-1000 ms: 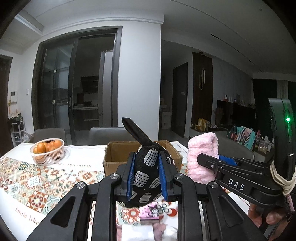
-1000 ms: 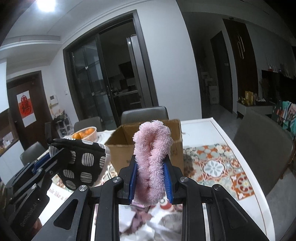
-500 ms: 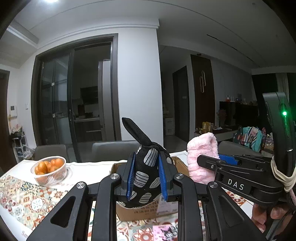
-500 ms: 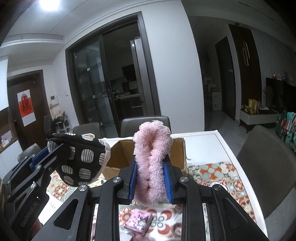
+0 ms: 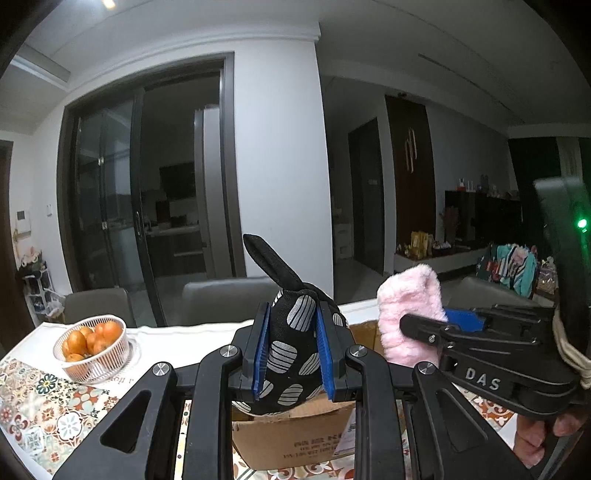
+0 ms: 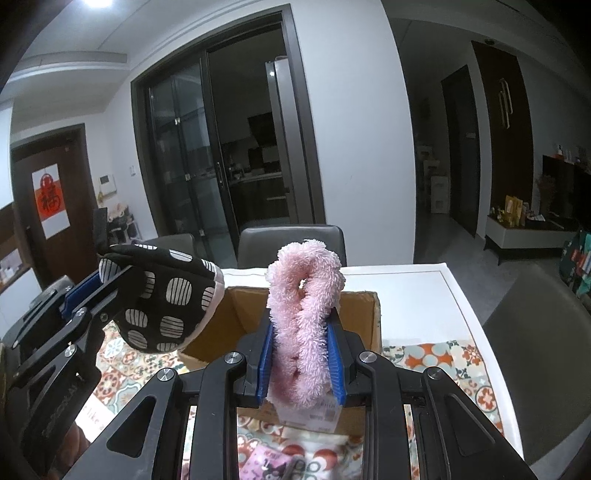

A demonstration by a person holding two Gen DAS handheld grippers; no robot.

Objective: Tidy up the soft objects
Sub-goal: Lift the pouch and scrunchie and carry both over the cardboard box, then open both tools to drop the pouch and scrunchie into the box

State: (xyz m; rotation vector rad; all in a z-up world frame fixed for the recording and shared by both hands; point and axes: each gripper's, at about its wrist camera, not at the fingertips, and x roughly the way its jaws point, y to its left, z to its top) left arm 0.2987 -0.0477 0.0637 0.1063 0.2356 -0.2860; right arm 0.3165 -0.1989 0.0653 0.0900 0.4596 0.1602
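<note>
Gripping a black white-patterned fabric mitt [image 5: 291, 354]: left tongs [image 5: 291, 354]. Right tongs [image 6: 301, 358] clenched on fluffy pink towelling band [image 6: 303, 314], above brown cardboard box [image 6: 240, 314].

Dim indoor evening light, fisheye views with dark corners.

A round ceiling light [image 6: 96, 3] glares at the top left edge of both views, washing the white wall pale grey. The glass sliding doors [image 6: 218, 162] and the hallway behind are dark. Straight lines bow strongly toward the rims, where black vignetting cuts in. A green indicator lamp [image 5: 582, 223] glows at right. Focus is fair, slightly soft and grainy throughout.
</note>
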